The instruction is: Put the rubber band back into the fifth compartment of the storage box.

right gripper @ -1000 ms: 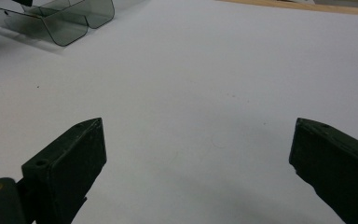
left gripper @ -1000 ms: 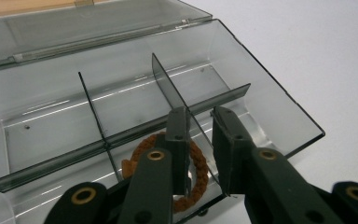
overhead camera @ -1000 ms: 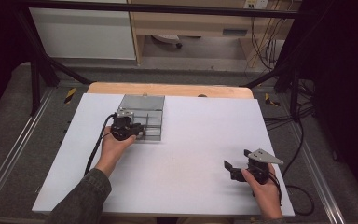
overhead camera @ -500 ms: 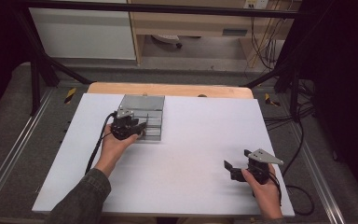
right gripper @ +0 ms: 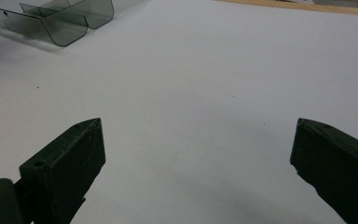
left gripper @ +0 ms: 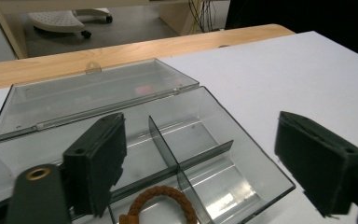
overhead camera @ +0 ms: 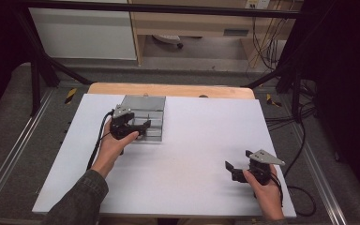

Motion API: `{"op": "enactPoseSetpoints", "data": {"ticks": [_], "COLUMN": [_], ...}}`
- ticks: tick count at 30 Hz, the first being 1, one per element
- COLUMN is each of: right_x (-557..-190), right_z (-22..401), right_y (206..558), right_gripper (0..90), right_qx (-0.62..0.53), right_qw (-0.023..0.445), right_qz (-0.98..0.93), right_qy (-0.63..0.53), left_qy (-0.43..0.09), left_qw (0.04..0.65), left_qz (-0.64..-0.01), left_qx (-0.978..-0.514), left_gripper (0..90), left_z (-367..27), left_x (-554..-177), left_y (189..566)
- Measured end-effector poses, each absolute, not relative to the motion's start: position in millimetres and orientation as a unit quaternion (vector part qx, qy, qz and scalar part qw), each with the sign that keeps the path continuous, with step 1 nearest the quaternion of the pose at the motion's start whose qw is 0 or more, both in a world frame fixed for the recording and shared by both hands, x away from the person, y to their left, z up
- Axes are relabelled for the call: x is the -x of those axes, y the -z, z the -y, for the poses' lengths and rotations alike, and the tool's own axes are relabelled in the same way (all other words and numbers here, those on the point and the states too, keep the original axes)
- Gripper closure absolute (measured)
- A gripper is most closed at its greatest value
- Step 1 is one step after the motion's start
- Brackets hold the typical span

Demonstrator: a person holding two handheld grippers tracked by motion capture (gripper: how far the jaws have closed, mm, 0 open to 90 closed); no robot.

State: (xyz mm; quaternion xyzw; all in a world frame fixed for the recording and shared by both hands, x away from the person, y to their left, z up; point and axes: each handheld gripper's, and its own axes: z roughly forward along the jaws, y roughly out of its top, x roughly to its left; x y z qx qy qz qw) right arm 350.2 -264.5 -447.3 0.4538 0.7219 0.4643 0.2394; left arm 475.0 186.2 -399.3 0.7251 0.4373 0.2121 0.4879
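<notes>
White tabletop (overhead camera: 192, 154), one clear compartment box (left gripper: 205, 154), lid folded back.
Brown braided ring (left gripper: 161, 200) lies in its near compartment. My left gripper (left gripper: 205, 163) hovers spread above; right gripper (overhead camera: 243, 171) rests spread, well apart. I'd lower squarely, clearing the divider (left gripper: 168, 147).
</notes>
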Motion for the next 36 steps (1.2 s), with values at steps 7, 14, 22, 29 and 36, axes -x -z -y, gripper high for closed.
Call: {"op": "enactPoseSetpoints", "data": {"ticks": [7, 14, 22, 29, 36], "right_x": [-350.2, -349.9, -349.9, -350.0, -349.9], "right_z": [264.8, 264.0, 264.2, 264.1, 264.1], "right_y": [447.3, 446.7, 446.8, 446.9, 446.8], "right_gripper": [3.5, 3.5, 3.5, 3.5, 3.5], "right_qx": [-0.454, -0.453, -0.454, -0.453, -0.454], "right_qw": [0.24, 0.24, 0.24, 0.24, 0.239], "right_qz": [-0.721, -0.722, -0.721, -0.722, -0.721], "right_qy": [-0.465, -0.465, -0.465, -0.465, -0.465], "left_qy": [-0.214, -0.217, -0.215, -0.206, -0.199], "left_qw": [0.49, 0.461, 0.469, 0.48, 0.49], "left_qz": [-0.436, -0.448, -0.441, -0.431, -0.425], "left_qx": [-0.724, -0.734, -0.734, -0.736, -0.735], "left_gripper": [7.2, 7.9, 7.6, 7.6, 7.8], "left_z": [-188.7, -191.5, -193.1, -196.6, -207.2], "left_x": [-467.5, -460.6, -452.3, -438.5, -415.1], "left_y": [390.9, 387.9, 380.3, 378.3, 385.1]}}
